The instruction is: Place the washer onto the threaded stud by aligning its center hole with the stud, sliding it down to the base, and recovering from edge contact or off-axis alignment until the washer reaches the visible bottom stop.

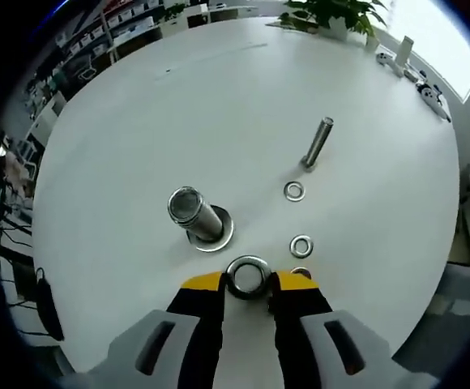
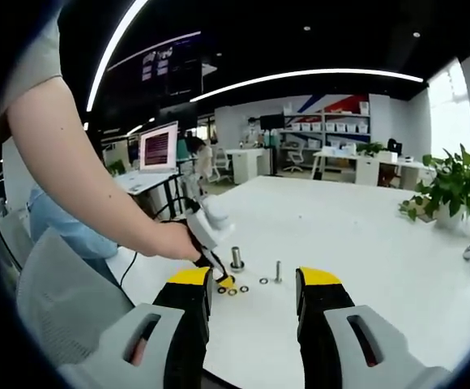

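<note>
My left gripper [image 1: 248, 281] is shut on a steel washer [image 1: 248, 276], held between its yellow-tipped jaws just above the white table [image 1: 138, 146]. A thick threaded stud [image 1: 194, 214] stands on a flanged base a short way ahead and to the left of the washer. A thinner stud [image 1: 317, 143] stands farther off to the right. Two loose washers [image 1: 294, 191] [image 1: 301, 245] lie on the table between them. In the right gripper view, my right gripper [image 2: 254, 285] is open and held high, well back from the table; the left gripper [image 2: 213, 261] and the thick stud [image 2: 237, 258] appear small below a person's arm.
A potted plant [image 1: 332, 14] and small tools [image 1: 429, 91] sit at the table's far edge. Office desks, shelves and a monitor [image 2: 159, 147] lie beyond. A second plant [image 2: 454, 188] stands at the right of the table. A person's arm [image 2: 81, 170] crosses the left side.
</note>
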Tool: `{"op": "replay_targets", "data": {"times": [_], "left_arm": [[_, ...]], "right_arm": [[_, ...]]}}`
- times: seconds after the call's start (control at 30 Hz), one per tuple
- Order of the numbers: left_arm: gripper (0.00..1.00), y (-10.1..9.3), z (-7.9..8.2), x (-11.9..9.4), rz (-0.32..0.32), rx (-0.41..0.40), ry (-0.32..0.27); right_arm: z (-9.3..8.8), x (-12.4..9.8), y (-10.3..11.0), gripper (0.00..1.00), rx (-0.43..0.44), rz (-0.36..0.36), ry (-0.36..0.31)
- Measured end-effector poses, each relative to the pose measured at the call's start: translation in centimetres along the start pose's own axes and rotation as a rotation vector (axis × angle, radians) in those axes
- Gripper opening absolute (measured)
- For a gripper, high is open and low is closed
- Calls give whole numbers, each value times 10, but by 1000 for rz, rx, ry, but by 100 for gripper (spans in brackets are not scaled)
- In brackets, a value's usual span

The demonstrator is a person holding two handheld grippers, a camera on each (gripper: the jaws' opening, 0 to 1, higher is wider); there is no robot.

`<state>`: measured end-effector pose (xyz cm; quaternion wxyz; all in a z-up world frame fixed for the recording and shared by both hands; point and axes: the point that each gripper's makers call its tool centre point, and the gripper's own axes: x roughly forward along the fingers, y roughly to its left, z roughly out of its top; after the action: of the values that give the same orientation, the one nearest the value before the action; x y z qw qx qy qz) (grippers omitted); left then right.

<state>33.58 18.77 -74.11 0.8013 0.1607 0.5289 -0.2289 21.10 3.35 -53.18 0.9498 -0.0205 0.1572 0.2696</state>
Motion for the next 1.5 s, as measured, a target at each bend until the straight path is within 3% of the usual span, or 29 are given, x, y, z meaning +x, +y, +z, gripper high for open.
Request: {"op": "replay_targets", "data": {"times": [0.67,1.0,1.3,1.5], "left_arm": [[21,0,0,-1,-6,-14,-12],[21,3,-4,-3,-7,-17,-46],[20,3,-7,-4,-25,33,-16],[20,5,-13,-5,-47,93,88]], "right_arm": [[1,0,2,43,-26,2,3],[2,0,1,43,-33,-3,1],[1,0,1,43,-33,-2,2],[1,0,1,43,-35,-2,3]]}}
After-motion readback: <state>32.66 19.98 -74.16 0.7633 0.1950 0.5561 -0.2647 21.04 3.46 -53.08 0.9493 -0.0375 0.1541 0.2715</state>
